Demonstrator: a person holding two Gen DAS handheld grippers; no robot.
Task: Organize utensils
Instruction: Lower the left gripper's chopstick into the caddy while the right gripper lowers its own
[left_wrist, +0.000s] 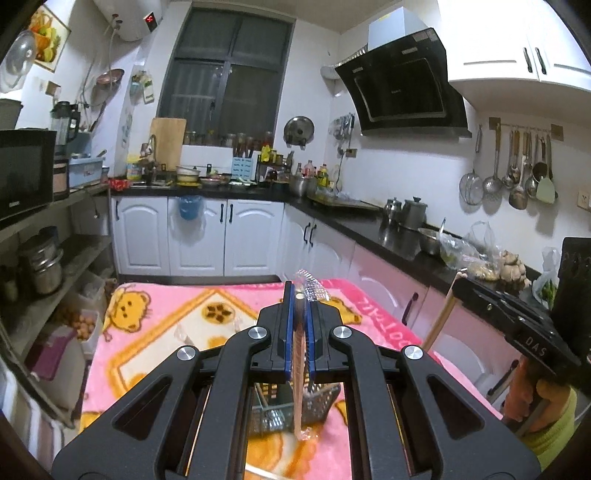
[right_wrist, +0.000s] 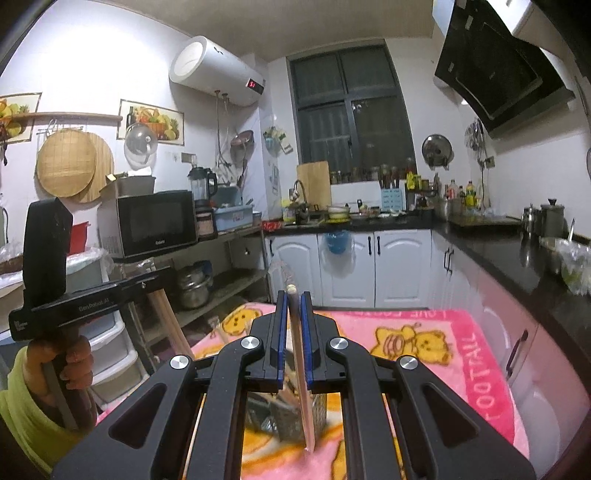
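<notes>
My left gripper (left_wrist: 299, 291) is shut on a wrapped pair of chopsticks (left_wrist: 300, 373) in a clear crinkled sleeve, held upright above a metal mesh utensil basket (left_wrist: 284, 410) on the pink blanket (left_wrist: 166, 325). My right gripper (right_wrist: 294, 295) is shut on another wrapped chopstick pair (right_wrist: 301, 365), its lower end hanging over the same basket (right_wrist: 284, 413). The right gripper's body shows in the left view (left_wrist: 517, 314), holding chopsticks (left_wrist: 443, 314). The left gripper's body shows in the right view (right_wrist: 74, 299).
The pink cartoon blanket (right_wrist: 424, 332) covers the table. A black counter (left_wrist: 388, 236) with pots runs along the right, white cabinets (left_wrist: 207, 236) at the back, a shelf with a microwave (right_wrist: 155, 221) on the left.
</notes>
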